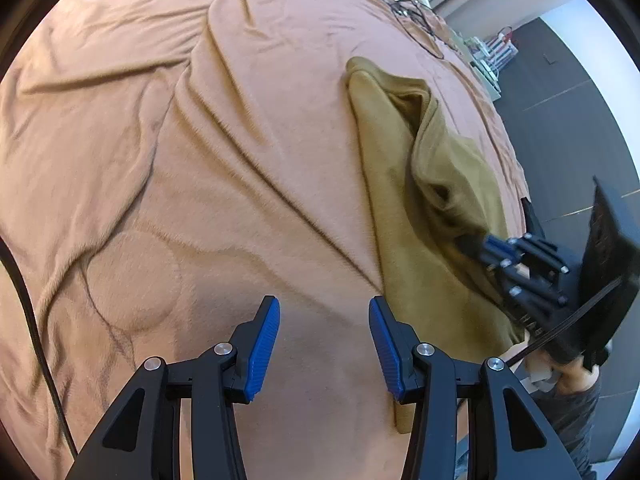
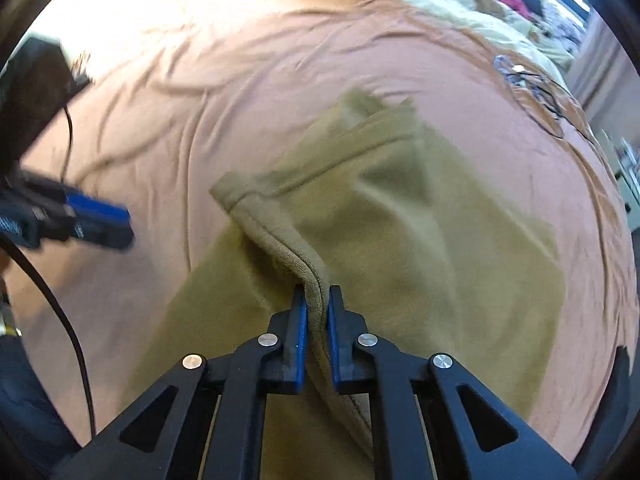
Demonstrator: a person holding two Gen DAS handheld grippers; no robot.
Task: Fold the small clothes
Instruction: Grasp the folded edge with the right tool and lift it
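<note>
1. Left wrist view: the left gripper [image 1: 324, 344] hovers with its fingers [image 1: 264, 344] spread apart and nothing between them, above the pinkish-brown blanket [image 1: 180, 160] that covers the bed. The olive garment [image 1: 404, 208] lies on the blanket to the right, its near left edge just beside the right finger. At far right, the right gripper [image 1: 496, 252] lifts a fold of the cloth. A tangle of thin cable [image 1: 412, 8] lies far off.

2. Right wrist view: the right gripper [image 2: 318, 320] has its fingers [image 2: 298, 320] closed on a thick hemmed edge of the olive garment [image 2: 420, 240], raised into a ridge. The left gripper [image 2: 96, 216] sits to the left, blurred, clear of the cloth.

3. Progress, as I judge it: folding has only begun. One edge is raised, no tidy fold is laid, and the garment is mostly spread flat.
</note>
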